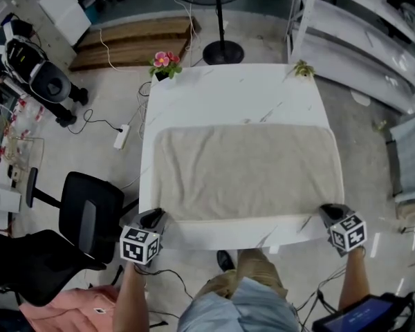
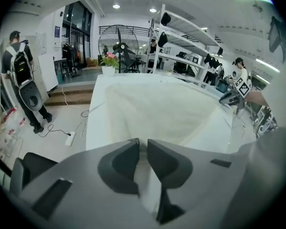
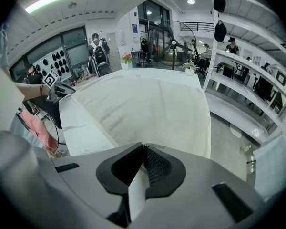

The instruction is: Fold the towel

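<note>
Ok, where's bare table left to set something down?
Widest free patch: the far table strip between towel and the flower pot and small plant. A thin near strip runs between left tongs and right tongs. Towel covers the rest.

The towel (image 1: 245, 171) is lying on the counter (image 1: 228, 88); a flower pot (image 1: 164, 63) is sitting at the counter's far left corner.

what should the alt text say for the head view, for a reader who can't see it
Seen from above, a beige towel lies spread flat on a white table, with the left gripper at its near left corner and the right gripper at its near right corner. A potted pink flower stands at the table's far left corner.
</note>
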`<state>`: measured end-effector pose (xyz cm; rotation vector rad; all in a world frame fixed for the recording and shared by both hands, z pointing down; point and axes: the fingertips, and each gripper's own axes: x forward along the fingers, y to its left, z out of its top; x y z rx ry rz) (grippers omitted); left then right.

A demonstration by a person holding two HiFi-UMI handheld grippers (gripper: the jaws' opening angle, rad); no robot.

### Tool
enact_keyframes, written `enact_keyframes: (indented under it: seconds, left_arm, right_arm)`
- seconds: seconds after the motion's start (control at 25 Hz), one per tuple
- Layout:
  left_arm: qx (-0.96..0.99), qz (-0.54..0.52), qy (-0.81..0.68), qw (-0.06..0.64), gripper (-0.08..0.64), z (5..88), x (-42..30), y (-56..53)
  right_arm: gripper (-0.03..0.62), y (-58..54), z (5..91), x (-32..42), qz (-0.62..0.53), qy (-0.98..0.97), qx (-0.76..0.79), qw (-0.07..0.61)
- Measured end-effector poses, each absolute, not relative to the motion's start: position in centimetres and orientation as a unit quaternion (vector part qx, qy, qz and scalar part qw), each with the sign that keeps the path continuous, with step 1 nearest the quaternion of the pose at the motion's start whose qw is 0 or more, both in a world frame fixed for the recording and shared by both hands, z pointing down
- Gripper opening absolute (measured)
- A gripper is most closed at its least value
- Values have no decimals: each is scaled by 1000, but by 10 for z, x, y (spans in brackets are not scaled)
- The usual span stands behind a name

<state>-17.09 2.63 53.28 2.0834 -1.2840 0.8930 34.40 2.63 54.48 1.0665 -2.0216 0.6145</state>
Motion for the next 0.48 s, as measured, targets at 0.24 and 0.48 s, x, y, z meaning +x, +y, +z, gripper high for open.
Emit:
enact_keyframes:
  seconds: [0.24, 0.48]
  left_arm:
    - [773, 319, -475, 275, 54, 533, -177, 36]
    - [773, 271, -515, 253, 72, 495, -187, 29]
  right_arm:
    - [21, 31, 543, 350, 250, -787, 421, 377]
    - [79, 9, 527, 332, 236, -797, 443, 335]
